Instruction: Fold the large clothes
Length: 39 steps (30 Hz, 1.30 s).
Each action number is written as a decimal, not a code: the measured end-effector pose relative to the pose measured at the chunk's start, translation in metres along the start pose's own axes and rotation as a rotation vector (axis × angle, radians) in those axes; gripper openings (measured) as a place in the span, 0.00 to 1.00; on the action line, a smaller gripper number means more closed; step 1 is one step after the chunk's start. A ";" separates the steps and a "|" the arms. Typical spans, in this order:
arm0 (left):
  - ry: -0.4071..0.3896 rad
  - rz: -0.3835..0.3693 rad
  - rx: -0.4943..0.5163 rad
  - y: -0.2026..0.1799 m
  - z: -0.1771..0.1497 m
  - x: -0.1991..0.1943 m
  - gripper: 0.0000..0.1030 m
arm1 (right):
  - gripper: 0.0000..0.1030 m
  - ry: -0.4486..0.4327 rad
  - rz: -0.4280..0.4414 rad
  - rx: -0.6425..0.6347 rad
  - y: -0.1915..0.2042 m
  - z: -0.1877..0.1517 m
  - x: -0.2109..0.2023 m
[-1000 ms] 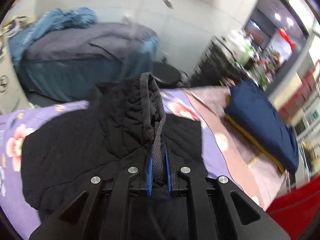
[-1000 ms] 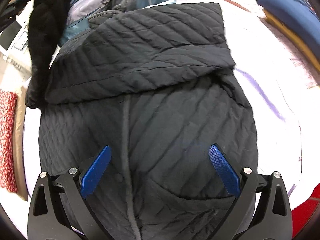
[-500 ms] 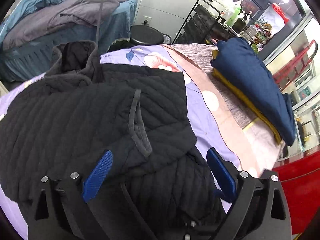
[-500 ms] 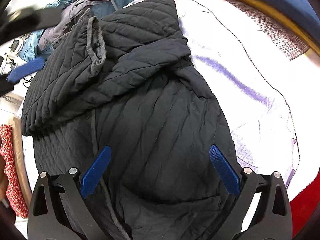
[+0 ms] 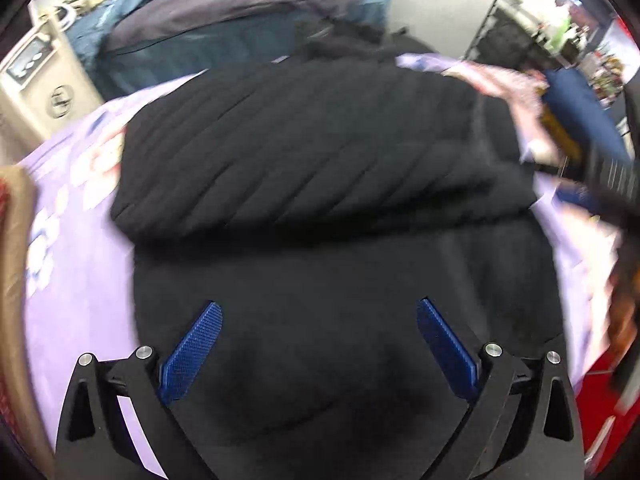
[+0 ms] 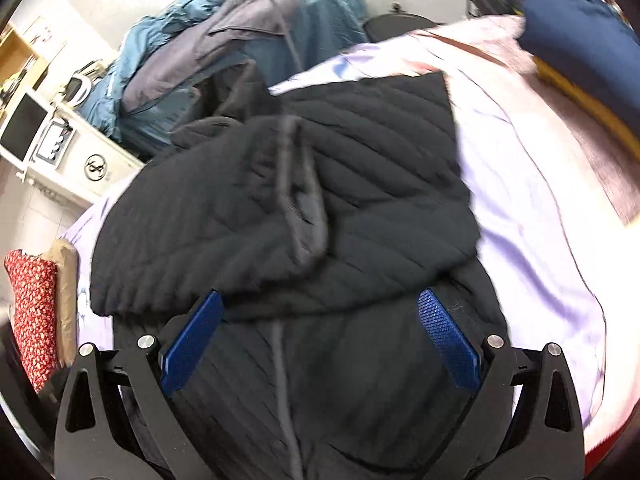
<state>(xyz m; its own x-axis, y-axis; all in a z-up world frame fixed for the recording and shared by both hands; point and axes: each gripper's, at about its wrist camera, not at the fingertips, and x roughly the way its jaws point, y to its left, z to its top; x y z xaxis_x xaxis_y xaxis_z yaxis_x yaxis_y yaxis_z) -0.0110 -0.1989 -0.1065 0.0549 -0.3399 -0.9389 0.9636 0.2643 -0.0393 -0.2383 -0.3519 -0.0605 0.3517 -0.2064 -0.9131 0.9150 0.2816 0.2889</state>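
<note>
Purple sheet [image 5: 76, 280] carries the black jacket [image 5: 320, 184] mid-frame: left gripper [image 5: 318, 344], pinching the sleeve cuff a second ago, has just spread and dropped it folded across the body; right gripper [image 6: 320, 332] spread, empty; sleeve fold likely done.

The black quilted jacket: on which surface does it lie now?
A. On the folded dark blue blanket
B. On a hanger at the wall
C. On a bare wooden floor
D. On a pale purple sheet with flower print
D: the black quilted jacket lies spread on the pale purple sheet, which shows around its edges in both views; the folded dark blue blanket rests apart, at the far right.
</note>
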 end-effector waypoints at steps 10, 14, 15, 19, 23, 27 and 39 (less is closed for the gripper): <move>0.088 0.140 -0.225 0.101 -0.073 0.003 0.93 | 0.94 0.112 -0.055 -0.070 -0.008 -0.048 0.019; 0.079 0.152 -0.293 0.120 -0.079 0.000 0.92 | 0.94 0.078 -0.081 -0.107 -0.008 -0.053 0.007; 0.069 0.149 -0.298 0.121 -0.077 -0.001 0.92 | 0.94 0.064 -0.077 -0.130 -0.004 -0.051 0.005; -0.005 0.132 -0.239 0.113 -0.043 -0.009 0.90 | 0.94 0.020 -0.028 -0.289 0.041 -0.030 0.007; -0.089 0.121 -0.149 0.091 0.010 -0.014 0.90 | 0.94 -0.030 0.004 -0.436 0.090 -0.014 0.012; -0.120 0.095 -0.110 0.068 0.048 -0.013 0.90 | 0.94 0.026 0.014 -0.619 0.133 -0.005 0.041; 0.005 0.143 0.103 0.029 0.112 0.060 0.91 | 0.94 0.227 0.017 -0.330 0.026 0.032 0.106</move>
<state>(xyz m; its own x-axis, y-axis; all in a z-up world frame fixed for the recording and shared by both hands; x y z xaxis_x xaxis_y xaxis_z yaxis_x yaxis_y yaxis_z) 0.0491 -0.3125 -0.1261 0.1925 -0.3012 -0.9339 0.9678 0.2157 0.1299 -0.1708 -0.3964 -0.1402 0.2798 0.0033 -0.9600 0.7838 0.5767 0.2305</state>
